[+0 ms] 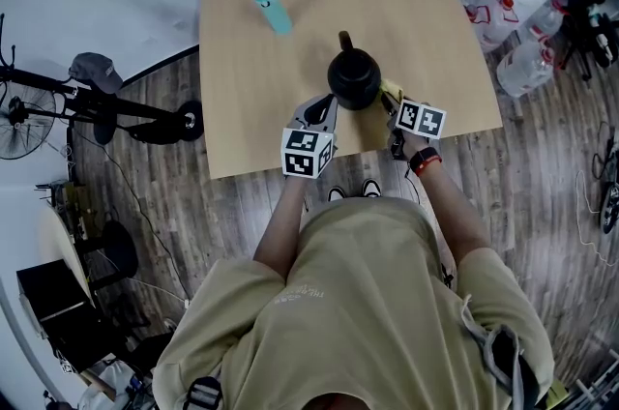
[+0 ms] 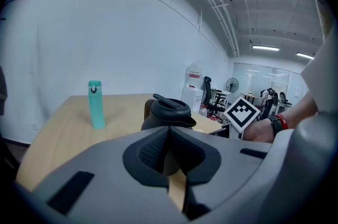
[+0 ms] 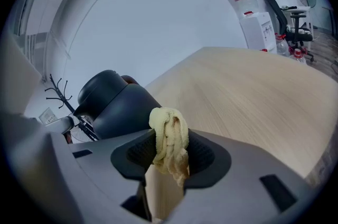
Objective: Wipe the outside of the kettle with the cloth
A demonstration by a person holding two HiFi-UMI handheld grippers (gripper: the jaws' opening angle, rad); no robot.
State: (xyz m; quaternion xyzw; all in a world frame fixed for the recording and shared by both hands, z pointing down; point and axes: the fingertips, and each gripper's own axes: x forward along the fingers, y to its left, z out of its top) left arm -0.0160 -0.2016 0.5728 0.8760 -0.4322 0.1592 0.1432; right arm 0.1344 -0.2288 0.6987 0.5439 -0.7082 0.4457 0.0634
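My right gripper (image 3: 169, 158) pinches the yellow cloth (image 3: 169, 136) just right of the kettle (image 3: 113, 106); my left gripper (image 2: 169, 150) is closed, empty.

The kettle (image 1: 354, 77) stands near the front edge of the table (image 1: 445, 21). It is crowded on both sides: the left gripper (image 1: 327, 106) is close on one side, and the right gripper (image 1: 392, 108) pinching the cloth (image 3: 169, 136) is on the other. Behind the kettle and to the right, the wood is open. A green bottle (image 1: 272, 9) blocks only the back left part (well apart from the kettle).
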